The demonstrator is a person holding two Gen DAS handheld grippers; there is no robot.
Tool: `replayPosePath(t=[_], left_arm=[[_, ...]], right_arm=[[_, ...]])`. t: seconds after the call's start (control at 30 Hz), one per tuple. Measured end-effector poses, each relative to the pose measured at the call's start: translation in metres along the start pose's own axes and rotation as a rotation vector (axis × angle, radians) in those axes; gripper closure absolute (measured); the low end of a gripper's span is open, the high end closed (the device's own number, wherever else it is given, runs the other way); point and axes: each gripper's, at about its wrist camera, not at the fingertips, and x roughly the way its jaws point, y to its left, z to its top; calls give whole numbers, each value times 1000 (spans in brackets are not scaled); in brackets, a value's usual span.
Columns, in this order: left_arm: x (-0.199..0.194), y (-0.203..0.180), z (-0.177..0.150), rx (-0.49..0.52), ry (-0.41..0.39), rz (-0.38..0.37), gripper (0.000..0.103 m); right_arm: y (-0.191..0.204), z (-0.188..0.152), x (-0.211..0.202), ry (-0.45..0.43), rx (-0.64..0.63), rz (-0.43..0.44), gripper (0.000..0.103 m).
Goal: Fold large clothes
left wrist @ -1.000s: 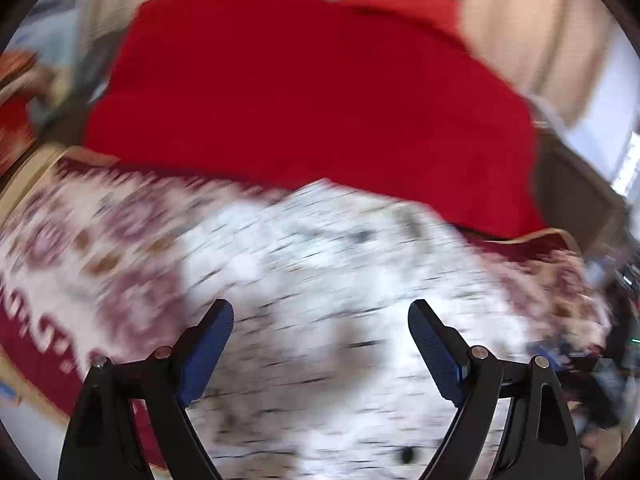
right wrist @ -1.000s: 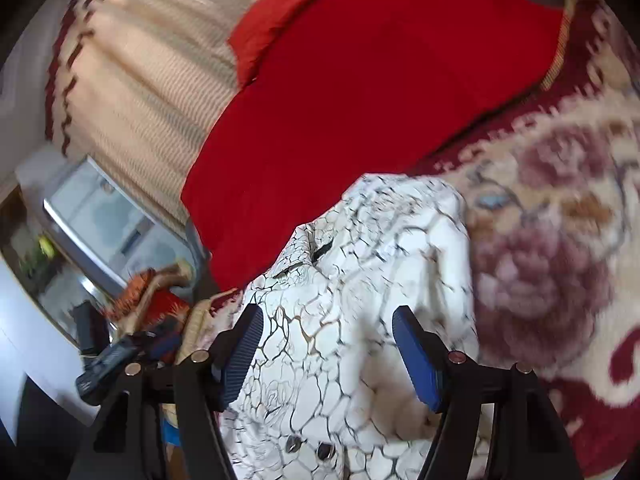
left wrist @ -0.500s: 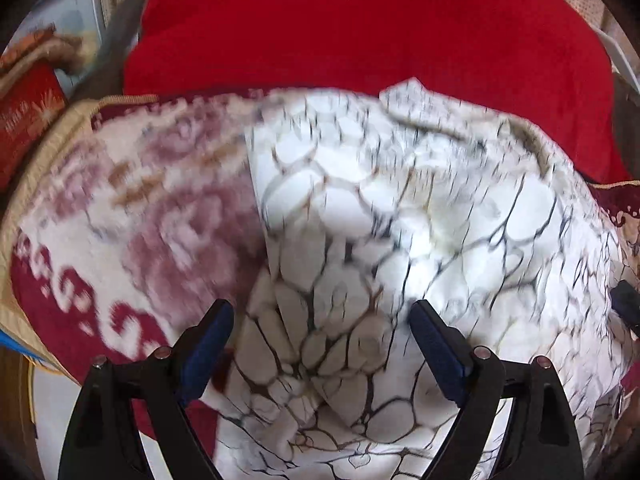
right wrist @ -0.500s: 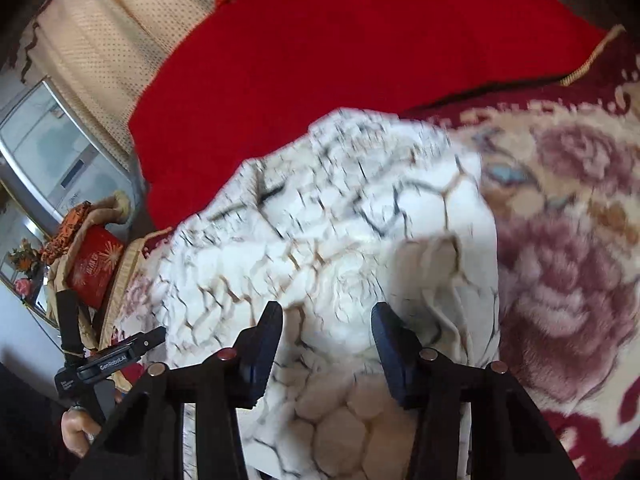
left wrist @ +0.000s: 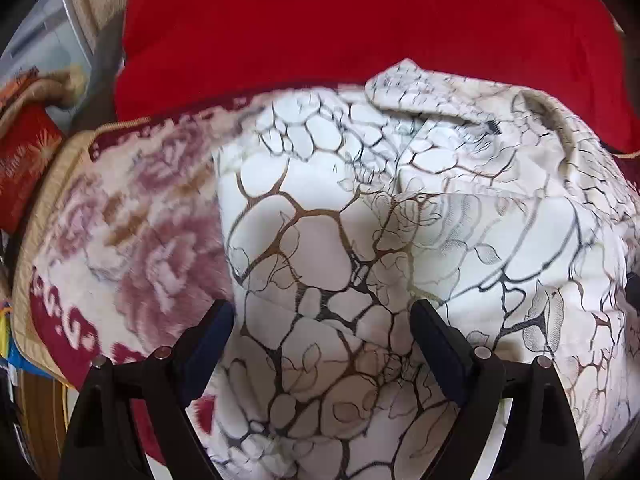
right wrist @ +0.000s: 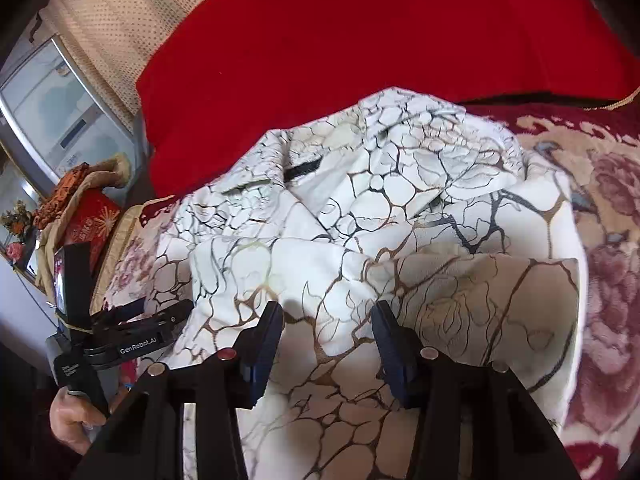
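Observation:
A large white garment with a brown and black crackle print [left wrist: 400,240] lies partly folded on a floral blanket [left wrist: 132,240]. It also fills the right wrist view [right wrist: 380,240], collar at the far end. My left gripper [left wrist: 324,344] is open, its fingers wide apart just above the garment's near left part. My right gripper [right wrist: 328,344] is open, narrower, low over the garment's near folded layer, with cloth showing between the fingers. The left gripper also shows at the left edge of the right wrist view [right wrist: 132,332], held by a hand.
A red cover [left wrist: 360,20] lies beyond the garment; it also shows in the right wrist view [right wrist: 360,40]. A red box under cloth [right wrist: 88,220] stands at the left. A curtain [right wrist: 120,20] and window [right wrist: 44,108] are behind. The blanket's edge [left wrist: 36,240] drops off left.
Both grippers have come down close over the garment. The right gripper's fingers have narrowed since a second ago. A near layer of the garment now lies folded across it.

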Motion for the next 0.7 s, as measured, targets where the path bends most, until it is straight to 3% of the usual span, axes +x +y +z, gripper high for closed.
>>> replayPosePath(t=[0.33, 0.43, 0.6, 0.7], left_arm=[[-73, -6, -25, 39, -179, 29, 12], [-90, -5, -31, 42, -226, 35, 12], [-109, -8, -39, 49, -266, 45, 12], [-117, -9, -44, 62, -282, 57, 12]], right_arm=[[22, -39, -61, -68, -74, 28, 52], [20, -49, -62, -54, -55, 38, 52], [7, -58, -34, 45, 5, -19, 52], [10, -59, -28, 43, -11, -54, 52]])
